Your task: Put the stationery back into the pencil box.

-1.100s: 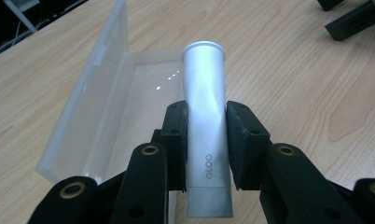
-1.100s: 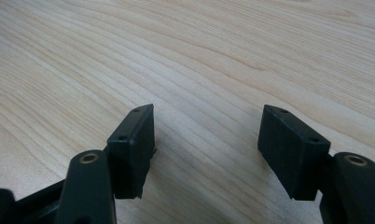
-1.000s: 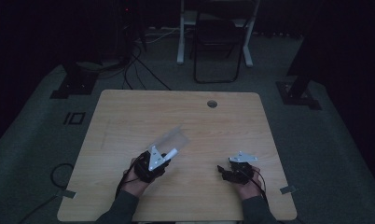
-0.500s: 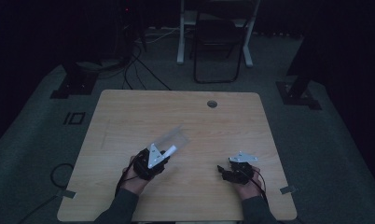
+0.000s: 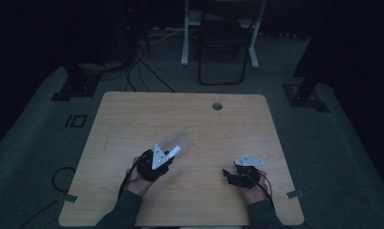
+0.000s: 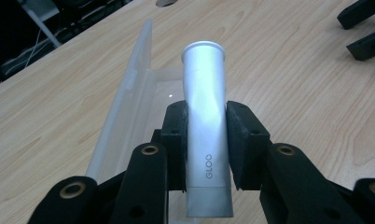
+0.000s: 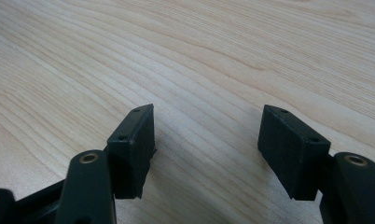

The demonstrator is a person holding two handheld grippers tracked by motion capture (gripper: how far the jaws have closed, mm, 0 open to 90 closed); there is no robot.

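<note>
Left gripper (image 6: 205, 140): held in the left hand (image 5: 141, 179) at the near-left part of the table; jaws pinched on a silver tube, one pad on each side of its barrel.
Silver tube (image 6: 206, 135): matte metallic cylinder, lettering "GLOG" along the lower barrel, flared rim at the far end, flat cap end nearest the camera; held clear of the tabletop, pointing away over a clear tray.
Clear tray (image 6: 129, 107): long, shallow, transparent plastic, lying on the wood just beyond and under the tube; one tall side wall runs along the left of the left gripper view; faint and ghostlike in the high view (image 5: 176, 140).
Right gripper (image 7: 206, 149): held in the right hand (image 5: 252, 186) at the near-right part of the table; jaws spread wide, nothing between them, bare wood grain below.
Table (image 5: 133, 114): light wooden top, round cable hole (image 5: 217, 106) near the far edge.
Surroundings: dark room, grey carpet, chair frame (image 5: 223, 52) and cables (image 5: 142, 67) beyond the table.
</note>
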